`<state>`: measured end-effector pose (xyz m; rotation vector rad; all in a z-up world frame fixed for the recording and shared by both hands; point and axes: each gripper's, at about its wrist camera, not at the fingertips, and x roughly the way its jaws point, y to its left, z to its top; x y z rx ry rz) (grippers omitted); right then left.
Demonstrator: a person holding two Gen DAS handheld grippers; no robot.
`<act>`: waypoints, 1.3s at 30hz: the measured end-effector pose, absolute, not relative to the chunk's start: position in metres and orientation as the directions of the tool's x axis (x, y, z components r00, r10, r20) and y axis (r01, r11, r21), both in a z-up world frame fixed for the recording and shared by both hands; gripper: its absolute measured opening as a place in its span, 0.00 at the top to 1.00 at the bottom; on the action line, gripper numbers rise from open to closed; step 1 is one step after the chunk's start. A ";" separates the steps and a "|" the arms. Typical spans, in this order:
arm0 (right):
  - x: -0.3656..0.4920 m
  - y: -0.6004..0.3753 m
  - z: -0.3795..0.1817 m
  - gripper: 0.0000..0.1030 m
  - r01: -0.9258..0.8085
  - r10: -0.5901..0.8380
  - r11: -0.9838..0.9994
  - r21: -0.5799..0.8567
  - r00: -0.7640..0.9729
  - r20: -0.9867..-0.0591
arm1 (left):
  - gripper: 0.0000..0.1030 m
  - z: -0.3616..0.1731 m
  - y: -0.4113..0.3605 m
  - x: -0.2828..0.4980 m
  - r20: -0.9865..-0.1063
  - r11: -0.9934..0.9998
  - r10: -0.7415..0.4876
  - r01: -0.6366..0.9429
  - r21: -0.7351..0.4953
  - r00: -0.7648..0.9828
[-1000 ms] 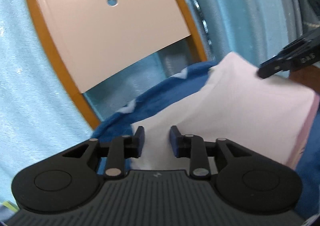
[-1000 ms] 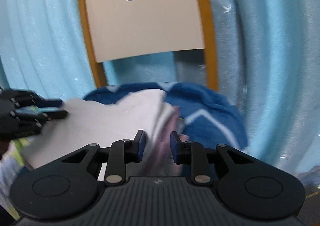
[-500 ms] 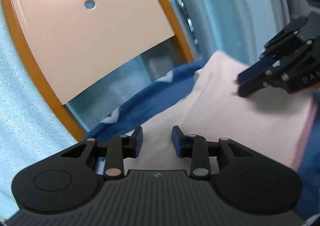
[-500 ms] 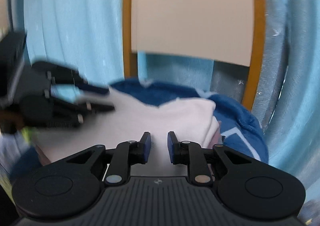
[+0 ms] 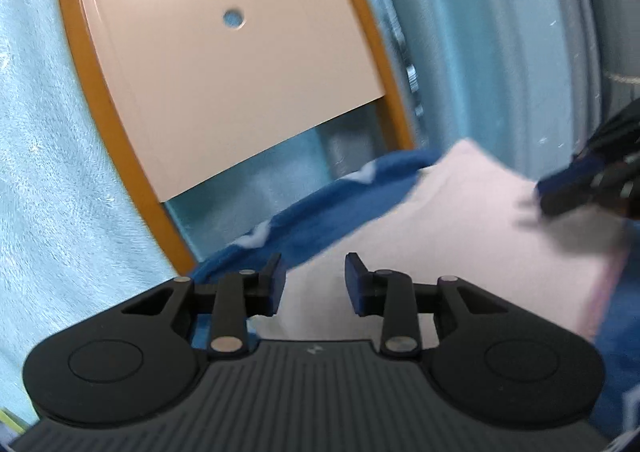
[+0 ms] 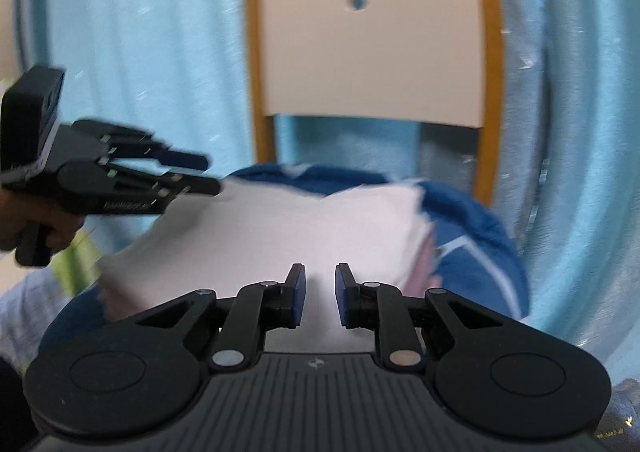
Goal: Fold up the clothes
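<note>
Folded pale pink garment (image 6: 280, 236) sits on a blue blanket (image 6: 472, 224) on the seat of a chair (image 6: 372, 52), light blue curtain (image 6: 140, 52) behind. Looks like a neat rectangle already, layered edges showing at its right side in the right wrist view (a pinker layer peeks out under there).

Step in hand, my guess: squaring up or pressing the fold flat. To do it well: keep both tools low and level over the cloth, press or pinch at the edges not the middle, don't drag the top layer off the stack, don't snag the blanket underneath.

Left gripper (image 5: 312, 276): fingers parted moderately, nothing between them, hovering over the near left edge of the garment; contact with cloth can't be told. Seen side-on in the right view (image 6: 200, 172), tips near the garment's far left corner.

Right gripper (image 6: 320, 292): narrower gap, nothing held, above the garment's near edge. In the left view its tip (image 5: 568, 184) is blurred, at or just over the garment's right corner.
</note>
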<state>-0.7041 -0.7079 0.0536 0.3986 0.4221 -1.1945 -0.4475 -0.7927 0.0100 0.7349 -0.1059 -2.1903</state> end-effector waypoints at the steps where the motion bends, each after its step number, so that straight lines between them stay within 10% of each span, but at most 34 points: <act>1: -0.701 -0.703 0.049 0.81 0.945 -0.794 0.323 0.055 0.302 -0.527 | 0.71 0.005 -0.787 -0.448 -0.484 -0.679 -0.717 0.659 0.323 -0.502; 39: -0.658 -0.674 0.059 0.77 0.961 -0.800 0.264 0.075 0.262 -0.540 | 0.75 -0.019 -0.696 -0.428 -0.525 -0.626 -0.740 0.715 0.311 -0.420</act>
